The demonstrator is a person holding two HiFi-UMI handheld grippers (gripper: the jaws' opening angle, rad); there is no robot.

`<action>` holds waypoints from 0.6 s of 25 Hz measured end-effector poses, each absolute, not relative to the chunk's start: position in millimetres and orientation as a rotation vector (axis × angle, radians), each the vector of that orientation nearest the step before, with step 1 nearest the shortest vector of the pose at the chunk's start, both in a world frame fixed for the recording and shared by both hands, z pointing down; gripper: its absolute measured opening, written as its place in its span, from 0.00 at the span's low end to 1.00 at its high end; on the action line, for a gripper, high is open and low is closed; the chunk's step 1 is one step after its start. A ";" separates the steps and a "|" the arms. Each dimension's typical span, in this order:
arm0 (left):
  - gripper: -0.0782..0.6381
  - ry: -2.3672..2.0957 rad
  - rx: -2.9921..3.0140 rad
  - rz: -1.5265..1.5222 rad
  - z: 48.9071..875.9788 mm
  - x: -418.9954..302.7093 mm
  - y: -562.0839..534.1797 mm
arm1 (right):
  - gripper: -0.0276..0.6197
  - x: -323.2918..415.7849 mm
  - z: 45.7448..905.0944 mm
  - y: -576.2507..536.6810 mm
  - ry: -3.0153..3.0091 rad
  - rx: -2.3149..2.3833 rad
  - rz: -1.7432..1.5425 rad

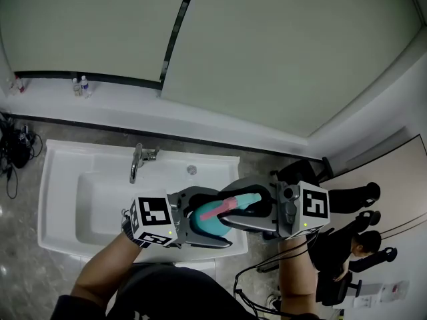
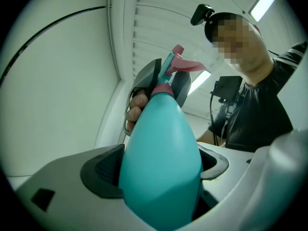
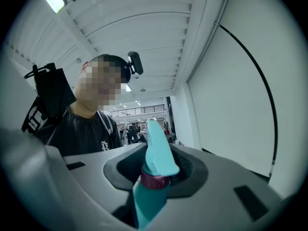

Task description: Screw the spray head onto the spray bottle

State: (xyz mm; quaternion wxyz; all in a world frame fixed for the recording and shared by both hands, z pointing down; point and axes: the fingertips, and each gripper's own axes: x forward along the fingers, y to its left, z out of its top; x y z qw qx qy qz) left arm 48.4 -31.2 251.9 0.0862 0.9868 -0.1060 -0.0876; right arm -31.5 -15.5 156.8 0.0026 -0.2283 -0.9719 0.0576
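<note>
While left gripper (image 1: 217, 217) jaws clamp spray bottle (image 2: 161, 153), right gripper (image 1: 237, 204) jaws clamp spray head (image 3: 156, 158), above sink (image 1: 60, 179)

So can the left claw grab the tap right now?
Probably not: the left claw is shut on the teal bottle, so it's full. Nothing seems to stand between it and the tap, though.

Bottle (image 1: 203, 224) with head (image 1: 223, 207) is filling the gap between left gripper (image 1: 212, 219) and right gripper (image 1: 232, 209); basin (image 1: 100, 205) is lying open at left, faucet (image 1: 137, 164) standing on its rim.
</note>
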 end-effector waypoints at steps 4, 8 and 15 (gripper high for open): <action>0.70 -0.454 2.961 -0.196 256.6 46.2 -42.4 | 0.23 -29.2 165.2 -27.1 -3.047 -0.545 0.157; 0.70 -0.694 2.970 -0.099 266.5 37.5 -57.9 | 0.23 -32.9 177.8 -43.2 -3.026 -0.274 0.124; 0.70 -1.257 2.909 0.050 281.4 13.0 -88.9 | 0.23 -41.9 194.2 -78.1 -3.016 0.165 0.232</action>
